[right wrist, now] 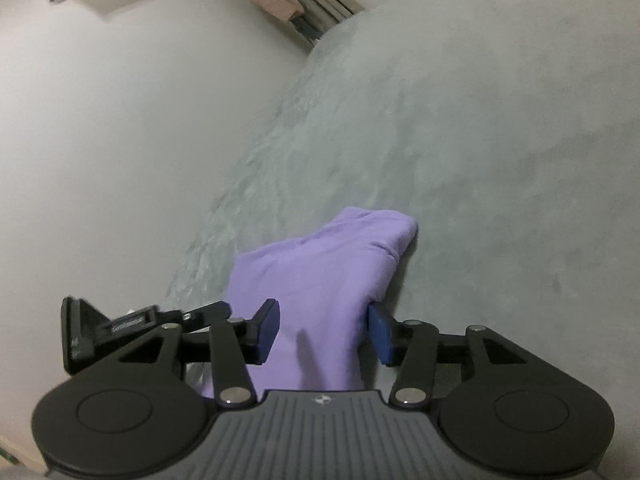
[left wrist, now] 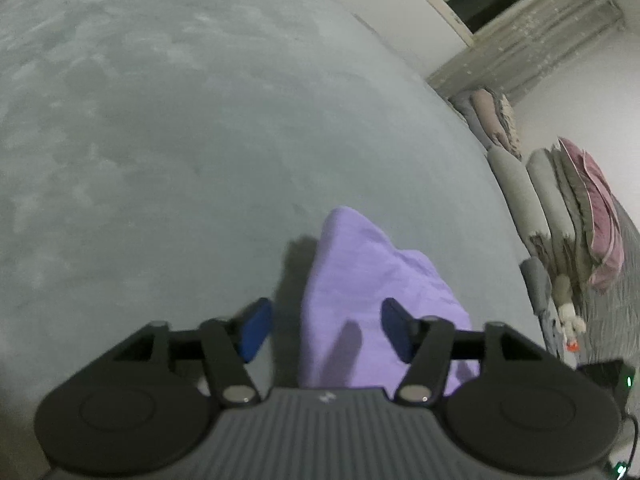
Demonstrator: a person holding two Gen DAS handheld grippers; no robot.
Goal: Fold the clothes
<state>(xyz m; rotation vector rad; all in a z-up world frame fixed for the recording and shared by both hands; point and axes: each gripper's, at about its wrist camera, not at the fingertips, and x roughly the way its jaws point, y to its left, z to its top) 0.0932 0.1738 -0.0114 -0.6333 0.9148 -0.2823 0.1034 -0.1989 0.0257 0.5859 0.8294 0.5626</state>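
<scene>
Both hand-held grippers hang just above a folded lilac garment (left wrist: 372,292) with their blue pads spread wide apart and nothing clasped: the left hand-held gripper (left wrist: 326,330) straddles its left edge, while the right hand-held gripper (right wrist: 324,330) straddles its right edge. Spread under the garment is a grey plush bed cover (left wrist: 160,140), with grey and pink pillows (left wrist: 560,216) stacked along one side.

Left gripper (left wrist: 326,330): black linkage arms, silver pivot screws, blue pads (left wrist: 256,330), grey ribbed housing with a small white logo. Right gripper (right wrist: 323,332): same build, plus a black clip bracket (right wrist: 108,330) beside its left arm.
</scene>
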